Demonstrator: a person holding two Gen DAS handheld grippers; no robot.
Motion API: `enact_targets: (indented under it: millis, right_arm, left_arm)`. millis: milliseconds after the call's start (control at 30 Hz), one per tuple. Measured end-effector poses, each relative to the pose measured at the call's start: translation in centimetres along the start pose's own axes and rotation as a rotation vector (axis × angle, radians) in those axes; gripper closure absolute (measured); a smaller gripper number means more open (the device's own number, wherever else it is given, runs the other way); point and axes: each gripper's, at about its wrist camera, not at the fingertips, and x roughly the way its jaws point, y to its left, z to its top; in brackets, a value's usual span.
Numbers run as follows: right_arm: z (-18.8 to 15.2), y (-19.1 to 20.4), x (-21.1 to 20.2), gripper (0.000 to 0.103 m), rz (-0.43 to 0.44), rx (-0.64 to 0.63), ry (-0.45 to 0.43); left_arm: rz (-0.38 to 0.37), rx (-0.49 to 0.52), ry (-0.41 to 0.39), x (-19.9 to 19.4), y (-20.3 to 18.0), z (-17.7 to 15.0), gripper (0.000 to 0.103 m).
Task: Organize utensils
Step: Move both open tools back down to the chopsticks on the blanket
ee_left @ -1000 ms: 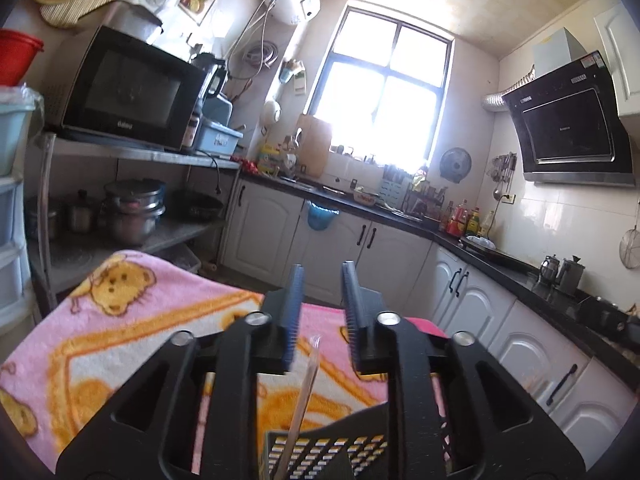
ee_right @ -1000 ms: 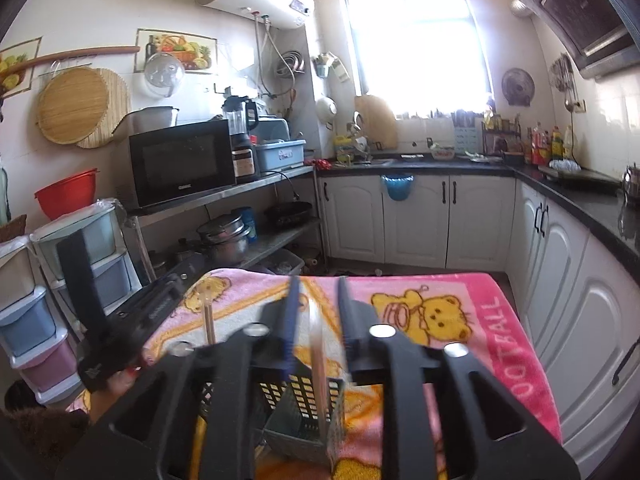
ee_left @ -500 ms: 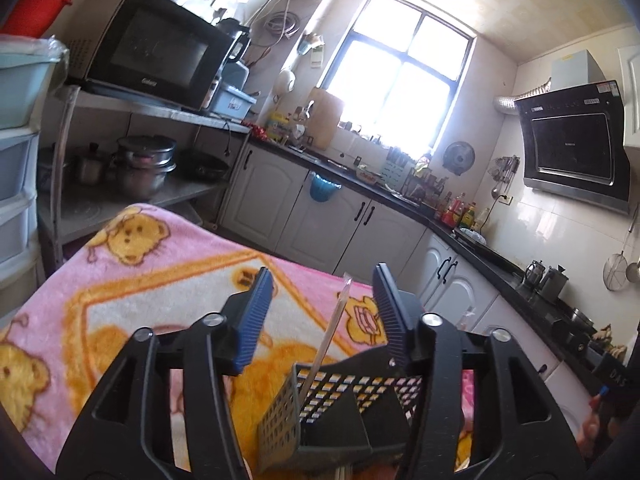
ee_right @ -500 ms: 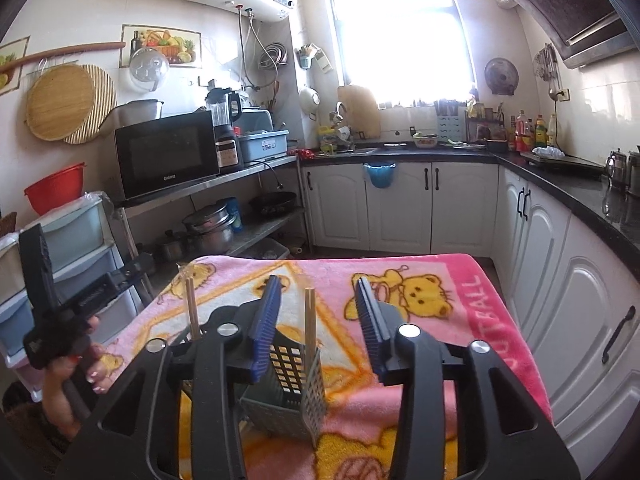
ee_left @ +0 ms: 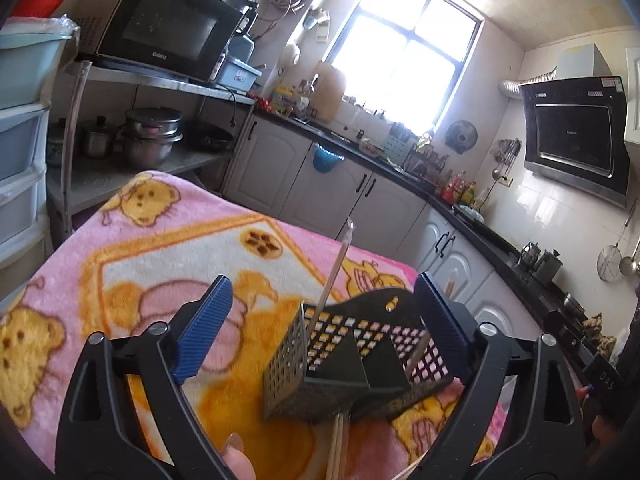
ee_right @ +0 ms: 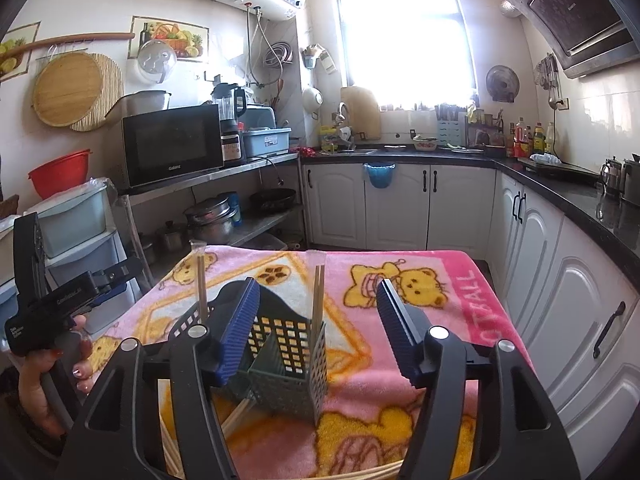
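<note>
A pink fleece blanket with yellow cartoon bears (ee_right: 420, 320) fills the lower middle of the right wrist view. On it, at lower centre, stands a dark green perforated plastic utensil caddy (ee_right: 288, 364) split into compartments. The right gripper (ee_right: 318, 330) frames it from the bottom edge; its jaws have just been opening and now stand fairly wide, pads clear of the caddy between them. The left gripper (ee_left: 322, 324) has likewise just been opening and gapes wide around the caddy (ee_left: 340, 360), nothing clamped. A wrapped pair of wooden chopsticks (ee_right: 319, 294) stands upright in the caddy's near compartment, another wrapped pair (ee_right: 201, 280) in its left end. More loose chopsticks (ee_right: 236, 418) lie on the blanket below the caddy.
</note>
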Motion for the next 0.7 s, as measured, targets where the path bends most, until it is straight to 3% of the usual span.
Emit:
enact_targets:
  millis: [200,700]
  right_arm:
    - [-1.2,0.3,-0.8,0.039,0.000,-0.011,0.015]
    - [-4.1,1.2,-1.8,0.035,0.006,-0.039,0.085]
  left_arm:
    - [0.001,0.022,0.021,-0.6,0.0,-1.2,0.011]
    - [0.019,0.091,0.114,-0.5,-0.9,-4.4,0.011]
